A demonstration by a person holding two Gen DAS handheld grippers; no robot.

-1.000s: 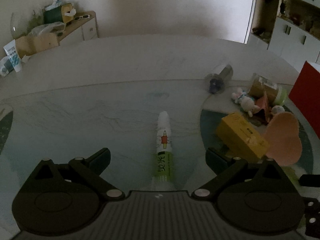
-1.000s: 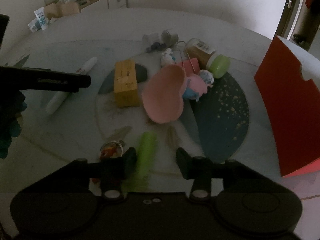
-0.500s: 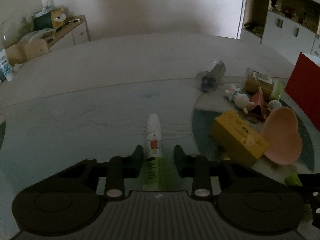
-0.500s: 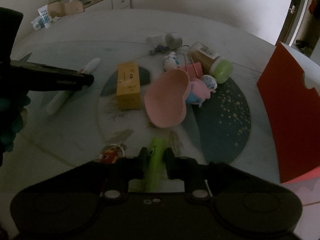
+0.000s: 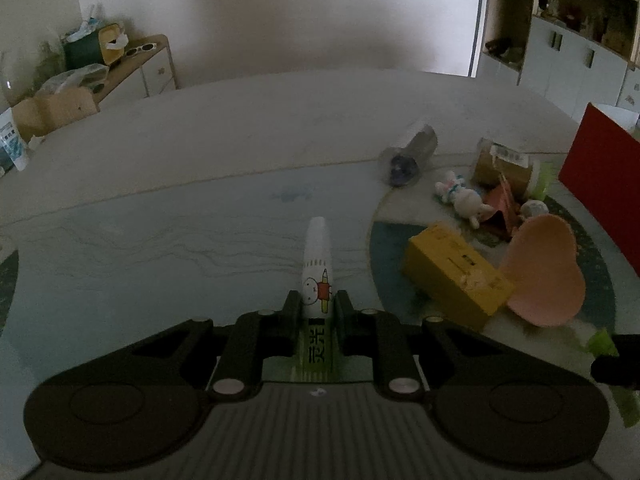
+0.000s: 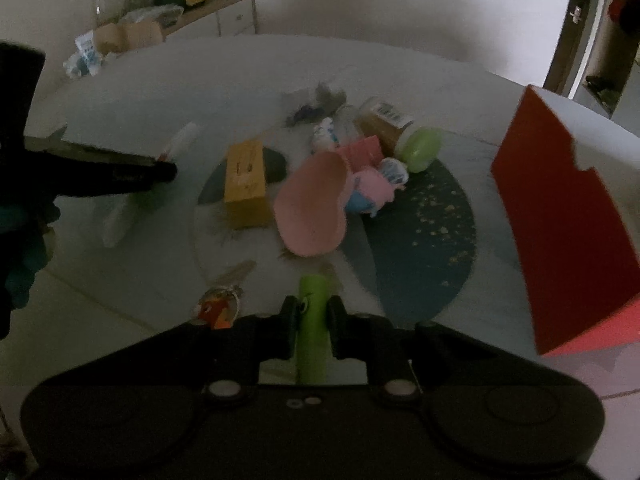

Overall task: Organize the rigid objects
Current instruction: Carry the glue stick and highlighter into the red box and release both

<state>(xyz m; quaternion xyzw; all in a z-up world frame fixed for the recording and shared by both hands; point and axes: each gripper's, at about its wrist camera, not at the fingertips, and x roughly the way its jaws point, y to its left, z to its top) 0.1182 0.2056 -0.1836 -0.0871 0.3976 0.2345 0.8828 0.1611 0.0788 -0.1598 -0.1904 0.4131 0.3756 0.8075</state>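
A white and green tube (image 5: 316, 256) with a cartoon print points away from me. My left gripper (image 5: 317, 300) has its jaws closing on the tube, and both pads touch its sides. From the right wrist view the left gripper (image 6: 166, 170) reaches in from the left over that tube (image 6: 184, 136). My right gripper (image 6: 313, 307) is shut on a bright green stick (image 6: 313, 286) that juts out past its fingertips. At the left wrist view's right edge, the right gripper (image 5: 616, 364) shows with the green stick (image 5: 600, 340).
On a round blue mat (image 6: 432, 240) lie a yellow box (image 5: 456, 284), a pink heart-shaped dish (image 5: 540, 276), a plush bunny (image 5: 460, 198), a jar with a green lid (image 6: 420, 148) and a clear jar (image 5: 412, 152). A red box (image 6: 560, 216) stands at the right. A keychain (image 6: 218, 306) lies by the right gripper.
The left gripper went from wide open to closed around the white and green tube. The right gripper closed from partly open onto the green stick. Neither hand shifted much.
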